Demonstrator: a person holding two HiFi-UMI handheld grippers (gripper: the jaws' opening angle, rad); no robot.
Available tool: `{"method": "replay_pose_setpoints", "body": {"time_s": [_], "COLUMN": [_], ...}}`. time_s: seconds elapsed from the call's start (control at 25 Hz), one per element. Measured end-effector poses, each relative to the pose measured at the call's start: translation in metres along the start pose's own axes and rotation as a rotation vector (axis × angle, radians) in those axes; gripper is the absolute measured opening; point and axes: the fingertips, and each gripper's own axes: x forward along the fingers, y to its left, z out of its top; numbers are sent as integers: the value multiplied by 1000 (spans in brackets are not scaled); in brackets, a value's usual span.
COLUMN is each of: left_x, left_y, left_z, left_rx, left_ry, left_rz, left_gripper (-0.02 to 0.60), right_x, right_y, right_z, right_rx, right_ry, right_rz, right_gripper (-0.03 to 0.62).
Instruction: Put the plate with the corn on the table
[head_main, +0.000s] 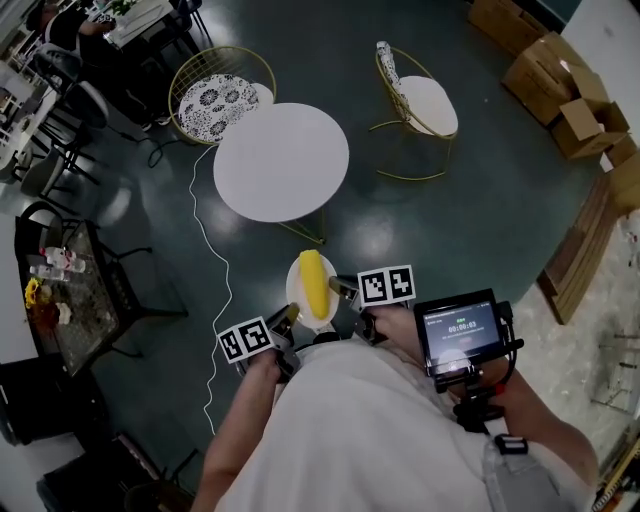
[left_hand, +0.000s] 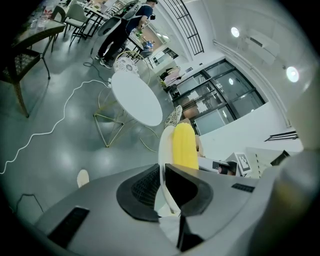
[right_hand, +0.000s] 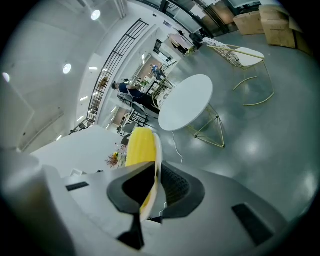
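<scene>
**Glossy dark floor (head_main: 480, 190), and the plate (head_main: 296, 300) was up in both tongs**

It was a wide room with a shiny grey-green floor. The round white desk (head_main: 281, 162) stood out in the open on thin gold legs. Two gold wire chairs sat beyond it, one with a patterned cushion (head_main: 215, 98) at the far left and one with a white seat (head_main: 428, 105) at the far right. A white cable (head_main: 222, 270) snaked over the floor to the left of the desk. Cardboard boxes (head_main: 565, 95) were piled far right, and a dark side table (head_main: 75, 290) with small bottles stood well out to the left.

And there was the plate, white, held in the air over the floor on the near side of the desk and clear of it, not yet set down. The yellow corn (head_main: 314, 282) lay along the plate's middle, its length pointing toward the desk.

The left tongs (left_hand: 161, 170) were clamped on the plate's near-left rim, the thin white edge pinched tight between the jaws. It was the same story for the right tongs (right_hand: 155, 167), closed down on the right rim, with the corn showing just past the jaws.

A small lit screen (head_main: 460, 333) rode on a mount by the person's right arm.
</scene>
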Motion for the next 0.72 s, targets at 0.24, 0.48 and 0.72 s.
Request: {"method": "replay_pose_setpoints", "body": {"time_s": [0.24,0.48,0.72], "left_x": [3,7,7], "left_y": [10,18,21], "left_z": [29,55,85], "left_rx": [9,23,56], "left_ry": [15,30,44], "left_rz": [-11,-24,-46], "left_gripper": [38,38,38], "right_x": [21,39,54], "right_y": [5,8,15], "right_z": [19,36,54], "right_rx": [6,8,17], "right_ry": [-11,-29,-65], "right_rz": [-15,-45,-63], "right_gripper": [49,49,49]}}
